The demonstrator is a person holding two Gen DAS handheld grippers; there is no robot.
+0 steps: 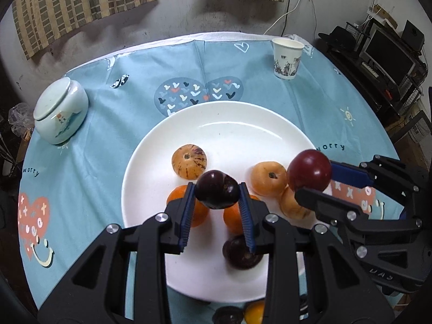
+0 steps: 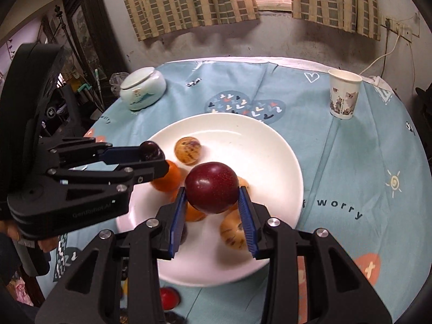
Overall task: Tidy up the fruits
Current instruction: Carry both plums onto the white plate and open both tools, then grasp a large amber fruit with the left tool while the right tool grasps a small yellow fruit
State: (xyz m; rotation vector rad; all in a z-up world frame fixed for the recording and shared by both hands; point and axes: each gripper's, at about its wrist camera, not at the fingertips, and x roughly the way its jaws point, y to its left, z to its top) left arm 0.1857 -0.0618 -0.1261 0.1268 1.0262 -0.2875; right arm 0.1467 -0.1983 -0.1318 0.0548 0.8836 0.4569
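Left gripper (image 1: 217, 189): jaws nearly closed, clamped on a dark plum (image 1: 217, 189) that sits right at the blue fingertips, just below the middle of the left wrist view, above the plate.
Right gripper (image 2: 212, 191): jaws narrow, pinching a red plum (image 2: 212, 187) between the blue pads at their tips, at the centre of the right wrist view, also above the plate.
Two grippers: close together, the right one entering from the right edge of the left wrist view, its red plum just beside the dark one.
Plate (image 1: 243, 124): white, on the blue patterned cloth covering the surface; it holds two oranges, three speckled tan fruits and another dark plum (image 1: 241, 253) near the lower rim.
Loose fruit: a few pieces lie on the cloth below the plate, at the bottom edge, partly hidden.
Paper cup (image 1: 286, 58): upright, upper right.
Lidded jar (image 1: 60, 110): pale ceramic, far left.
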